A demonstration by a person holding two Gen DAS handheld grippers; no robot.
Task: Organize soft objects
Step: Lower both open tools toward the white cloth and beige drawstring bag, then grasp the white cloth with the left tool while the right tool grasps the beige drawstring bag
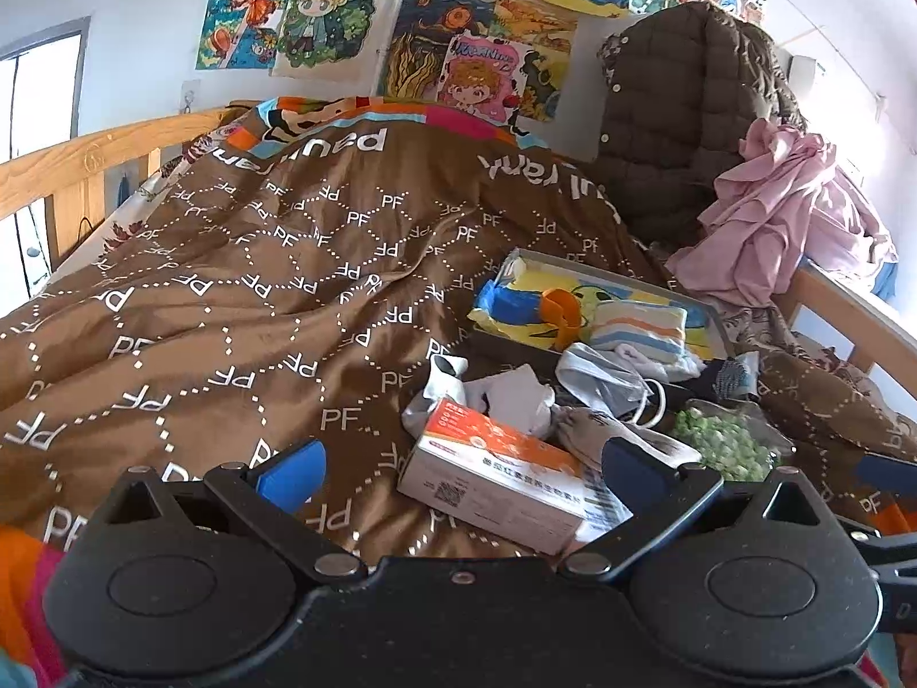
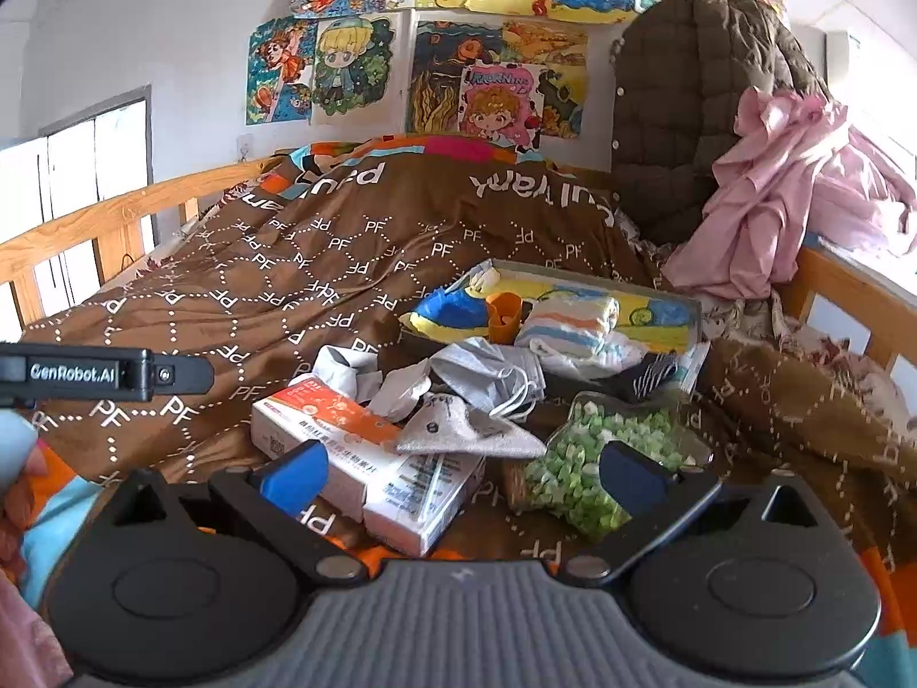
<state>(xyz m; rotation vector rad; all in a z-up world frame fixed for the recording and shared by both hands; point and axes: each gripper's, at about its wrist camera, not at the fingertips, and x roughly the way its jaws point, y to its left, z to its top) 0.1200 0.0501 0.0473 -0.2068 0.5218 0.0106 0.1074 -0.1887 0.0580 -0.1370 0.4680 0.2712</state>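
The small black print and square code on the white and orange cardboard box [image 2: 367, 458] are too small to read, and a grey fabric pouch [image 2: 464, 430] hides its upper right corner. In the right wrist view the black bar marked GenRobot.AI [image 2: 103, 372] is cut off by the left edge of the frame. The grey shallow tray [image 1: 705, 309] has its near side hidden under a striped folded cloth [image 1: 636, 327] and a crumpled grey-blue face mask [image 1: 602, 378]. The dark knitted item [image 1: 728, 375] at the right centre is mostly buried. The pink crumpled garment [image 2: 791, 195] runs off the right edge.
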